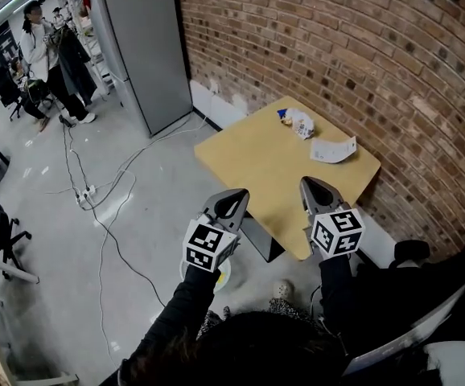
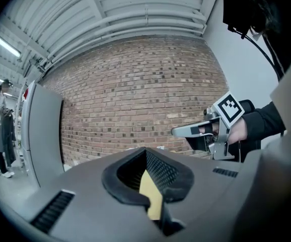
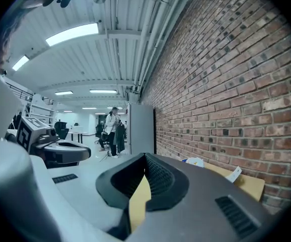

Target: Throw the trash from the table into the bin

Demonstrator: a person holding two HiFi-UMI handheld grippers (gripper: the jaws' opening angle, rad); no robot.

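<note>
L gripper (image 1: 234,195): jaws together, nothing btwn them; only a bit of yellow counter (image 1: 257,163) shows thru the gap behind the tips. R gripper (image 1: 308,183): same, jaws closed & empty. Both are held out roughly level, side by side w/ a gap btwn them. In the head view L shows at the counter's near-left edge and R over its near corner.

The trash sits at the far side of the counter, well apart from both grippers. It's 2 pcs: a crumpled white wrapper (image 1: 300,122) w/ a blue bit, near the far corner, and a flat white paper slip (image 1: 333,149) just right of it, by the edge along the brick wall (image 1: 337,47). The 2 pcs are near each other, not touching.

Further out, a tall grey cabinet (image 1: 140,47) stands against the wall. Cables (image 1: 96,199) trail across the floor (image 1: 47,248). A person (image 1: 38,51) stands far back on the left.
</note>
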